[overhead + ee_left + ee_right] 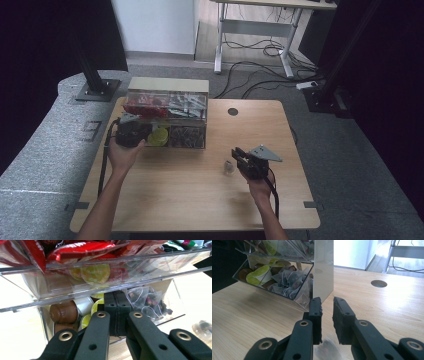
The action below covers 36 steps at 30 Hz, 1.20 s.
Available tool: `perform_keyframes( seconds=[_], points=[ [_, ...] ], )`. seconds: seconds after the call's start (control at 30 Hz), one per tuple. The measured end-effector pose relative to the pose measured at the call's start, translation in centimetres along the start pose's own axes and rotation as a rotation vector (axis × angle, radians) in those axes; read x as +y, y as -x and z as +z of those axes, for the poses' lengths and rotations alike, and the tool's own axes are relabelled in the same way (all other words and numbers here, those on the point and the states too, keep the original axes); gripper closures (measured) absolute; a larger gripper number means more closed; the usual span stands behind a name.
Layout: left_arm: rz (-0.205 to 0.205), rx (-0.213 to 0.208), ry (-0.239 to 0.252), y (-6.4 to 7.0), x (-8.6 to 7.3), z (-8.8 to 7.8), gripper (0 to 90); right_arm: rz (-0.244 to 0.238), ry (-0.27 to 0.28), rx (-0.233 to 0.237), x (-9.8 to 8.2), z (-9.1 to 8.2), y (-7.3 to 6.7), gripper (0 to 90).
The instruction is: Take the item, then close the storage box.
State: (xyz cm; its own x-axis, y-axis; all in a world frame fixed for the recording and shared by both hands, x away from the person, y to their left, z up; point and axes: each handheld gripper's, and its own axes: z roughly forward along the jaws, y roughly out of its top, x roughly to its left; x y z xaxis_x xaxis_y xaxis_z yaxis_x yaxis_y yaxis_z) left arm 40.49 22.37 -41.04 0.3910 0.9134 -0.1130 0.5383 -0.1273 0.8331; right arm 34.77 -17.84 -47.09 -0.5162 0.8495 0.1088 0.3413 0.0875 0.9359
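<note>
Main risk, in my judgement: the tea bag [228, 167] lies loose on the table [200, 205] at centre frame in the high view, just left of the right gripper [239, 156], and a careless sweep of the jaws could flick or drag it, since it is light and its mesh may snag on a pad. In the right gripper view the jaws stand a narrow gap apart with nothing pressed between them; the tea bag [327, 346] shows blurred low between them, so it is judged released. Second risk: the left gripper [115, 312], jaws pressed together on nothing, noses against the clear organiser [167, 120] at upper left of centre; a push could shift the box or tip its capsules [64, 312]. Pose: left hand [122, 155] reaches forward to the organiser's lower front; right hand [257, 187] sits low, gripper angled toward upper left.
</note>
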Motion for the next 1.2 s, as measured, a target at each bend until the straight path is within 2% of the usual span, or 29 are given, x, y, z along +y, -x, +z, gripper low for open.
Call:
perform_keyframes(
  seconds=[0.63, 1.2],
  points=[
    [-0.005, -0.002, -0.001, -0.1, -0.4, 0.0, 90.0, 0.008, 0.011, -0.004, -0.1, -0.6, 0.3, 62.9],
    [-0.02, -0.006, -0.02, -0.3, -1.3, 0.3, 90.0, 0.015, 0.005, -0.005, -0.4, -0.9, 0.7, 62.0]
  ],
)
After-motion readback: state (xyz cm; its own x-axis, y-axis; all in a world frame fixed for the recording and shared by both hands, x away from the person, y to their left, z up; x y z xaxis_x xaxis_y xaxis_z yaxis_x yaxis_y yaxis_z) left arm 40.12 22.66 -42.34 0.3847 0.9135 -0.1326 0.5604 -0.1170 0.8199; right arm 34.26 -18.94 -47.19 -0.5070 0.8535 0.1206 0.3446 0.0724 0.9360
